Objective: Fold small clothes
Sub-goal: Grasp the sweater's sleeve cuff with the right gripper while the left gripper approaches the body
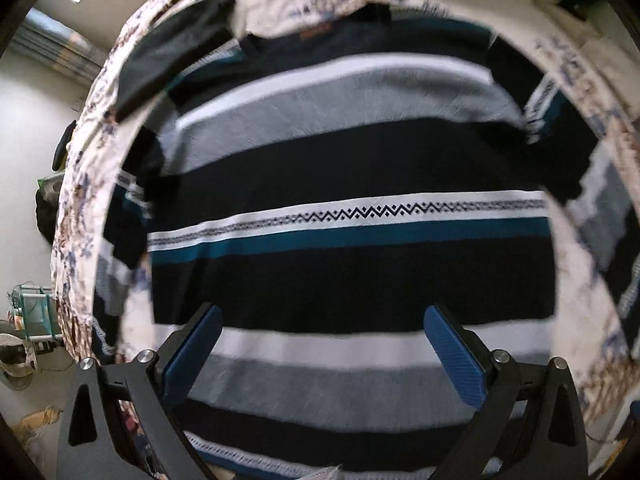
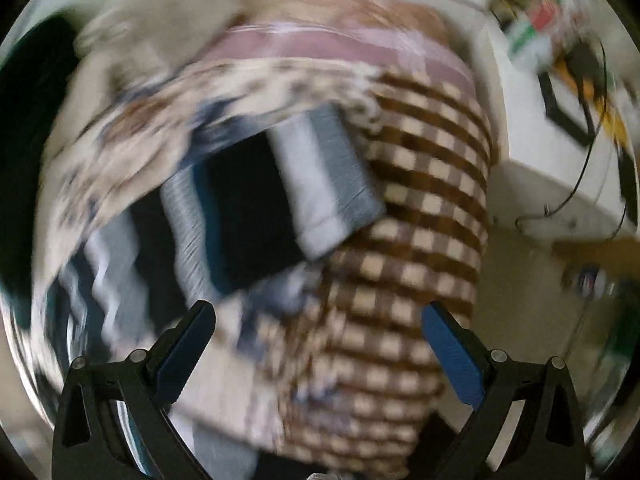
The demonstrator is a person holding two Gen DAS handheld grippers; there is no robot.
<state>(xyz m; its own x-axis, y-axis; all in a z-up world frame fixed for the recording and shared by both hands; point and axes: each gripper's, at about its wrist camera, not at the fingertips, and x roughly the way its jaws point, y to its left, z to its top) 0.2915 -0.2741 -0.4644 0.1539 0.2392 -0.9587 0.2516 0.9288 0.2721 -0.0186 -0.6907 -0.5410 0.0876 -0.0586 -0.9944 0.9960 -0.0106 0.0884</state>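
A striped sweater (image 1: 344, 168) in navy, grey, white and teal lies spread flat on a floral bed sheet (image 1: 80, 208), collar at the far end, sleeves angled down both sides. My left gripper (image 1: 322, 316) hovers open over the sweater's lower half, nothing between its blue pads. In the blurred right wrist view, one striped sleeve (image 2: 320, 184) of the sweater lies on the floral sheet (image 2: 132, 128). My right gripper (image 2: 318, 314) is open and empty, above the sheet's edge and a brown checked blanket (image 2: 412, 240).
The brown checked blanket hangs over the bed's side. A pink-striped cloth (image 2: 340, 44) lies beyond it. A white cabinet (image 2: 540, 184) with cables and small items stands to the right. Clutter sits on the floor at the left (image 1: 28, 320).
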